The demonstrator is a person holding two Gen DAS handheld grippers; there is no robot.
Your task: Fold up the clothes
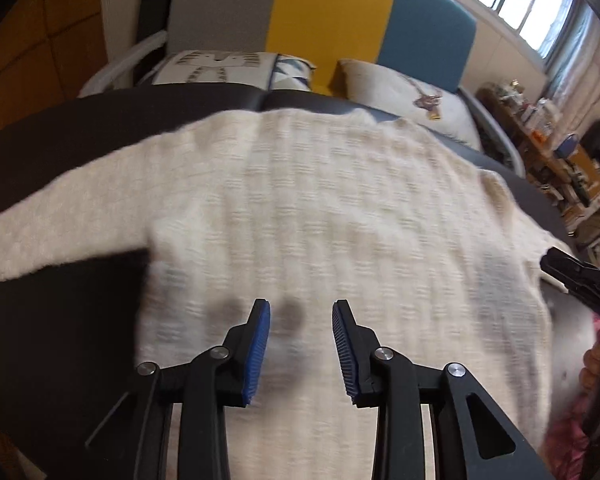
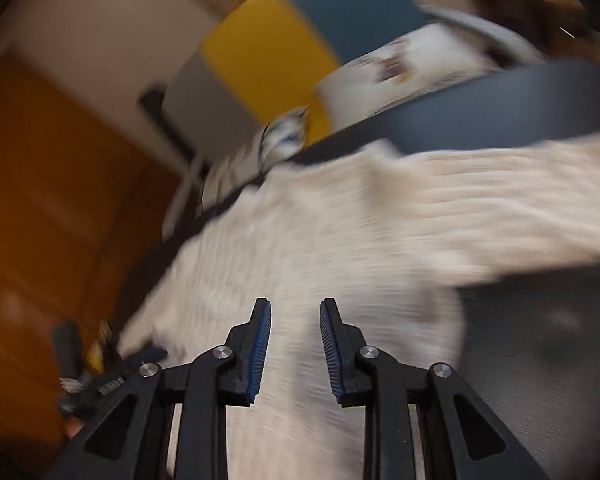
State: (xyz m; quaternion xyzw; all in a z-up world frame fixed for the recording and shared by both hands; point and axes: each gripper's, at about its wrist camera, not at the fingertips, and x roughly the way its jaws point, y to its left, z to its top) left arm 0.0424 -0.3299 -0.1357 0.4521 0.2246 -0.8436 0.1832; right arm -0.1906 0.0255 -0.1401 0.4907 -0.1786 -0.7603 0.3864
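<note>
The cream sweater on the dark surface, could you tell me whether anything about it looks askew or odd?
Nothing stands out. The cream sweater lies spread flat on the dark surface, one sleeve stretched sideways. Both the left gripper and right gripper are open above it. The right wrist view is motion-blurred.

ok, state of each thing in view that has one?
left gripper: open, over the sweater, holding nothing
right gripper: open, holding nothing
cream knit sweater: spread flat on the dark table, sleeve out to the side, unfolded
</note>
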